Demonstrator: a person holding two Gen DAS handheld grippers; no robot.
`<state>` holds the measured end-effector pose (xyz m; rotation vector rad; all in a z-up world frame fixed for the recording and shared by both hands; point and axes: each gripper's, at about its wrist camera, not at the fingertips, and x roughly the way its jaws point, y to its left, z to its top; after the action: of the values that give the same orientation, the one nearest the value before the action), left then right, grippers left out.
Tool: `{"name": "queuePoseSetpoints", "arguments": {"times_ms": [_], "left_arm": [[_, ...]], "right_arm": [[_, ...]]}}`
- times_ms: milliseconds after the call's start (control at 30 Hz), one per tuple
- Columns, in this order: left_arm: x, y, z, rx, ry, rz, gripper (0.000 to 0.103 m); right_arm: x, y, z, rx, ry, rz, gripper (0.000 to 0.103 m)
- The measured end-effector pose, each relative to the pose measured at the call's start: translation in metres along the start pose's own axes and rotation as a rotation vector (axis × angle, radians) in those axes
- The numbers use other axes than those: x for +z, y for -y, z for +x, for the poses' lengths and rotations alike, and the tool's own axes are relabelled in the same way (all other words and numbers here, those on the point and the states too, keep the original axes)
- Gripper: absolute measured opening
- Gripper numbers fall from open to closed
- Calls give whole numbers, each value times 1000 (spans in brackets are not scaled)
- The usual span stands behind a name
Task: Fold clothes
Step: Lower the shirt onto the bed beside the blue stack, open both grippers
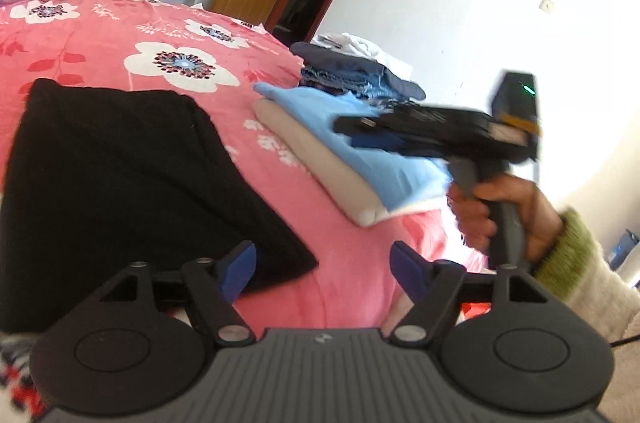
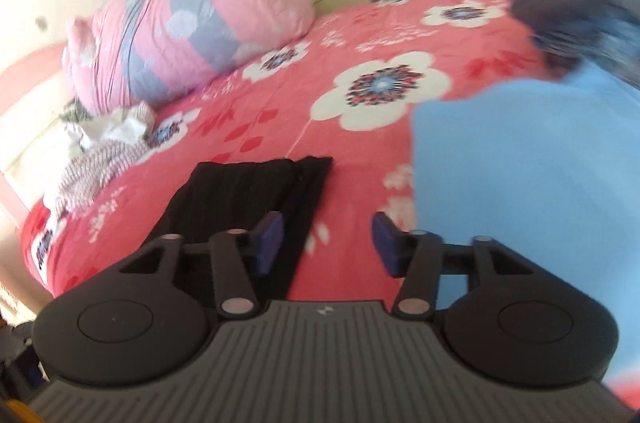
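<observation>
Black folded garment point(image 1: 132, 179) lies flat on floral bedspread point(image 1: 168, 35), at 10 o'clock from left gripper point(image 1: 322, 269). Jaws apart, empty, likely released after fold. Right gripper point(image 2: 326, 243) spread, empty, above bedspread. Blue folded top point(image 1: 352, 139) at 2 o'clock, stacked on beige one point(image 1: 316, 163), likely finished pile.

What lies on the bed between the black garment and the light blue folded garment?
Only bare bedspread separates the black garment from the light blue garment; both wrist views show that.

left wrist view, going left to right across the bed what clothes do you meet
black garment → folded beige and light blue pieces → dark blue pile, then the right tool held over the blue piece
</observation>
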<state>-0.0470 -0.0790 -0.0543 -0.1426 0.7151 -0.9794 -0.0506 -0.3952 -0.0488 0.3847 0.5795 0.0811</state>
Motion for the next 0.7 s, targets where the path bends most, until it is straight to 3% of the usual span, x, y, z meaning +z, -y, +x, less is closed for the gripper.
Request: {"name": "queuePoseSetpoints", "arguments": {"times_ms": [133,233,333,367,433,533,700], "left_arm": [[-12,-6,-26,130,0,3,78],[-17,-15,-41,308,0,-1,78],[-22,-22,-50,485,1,11,77],[-24,-25,-52,521,5,9,76],[-26,-28,-57,559,12,-1,76],[-28,-29,-58,620,18,35,75],[-30,-26,-51,705,2,143,69]], "right_arm": [[-42,-7,-36,-37,24,77,68],[-67,-19,-46,-59,42,124,86],[-83,-40,-46,-111,39,102,87],[-86,-47,-45,-139,36,89,93],[-91,-61,-43,-214,40,67,102],[-95,-81,-40,-319,33,-12,102],[-100,-118,-47,-445,149,-277,102]]}}
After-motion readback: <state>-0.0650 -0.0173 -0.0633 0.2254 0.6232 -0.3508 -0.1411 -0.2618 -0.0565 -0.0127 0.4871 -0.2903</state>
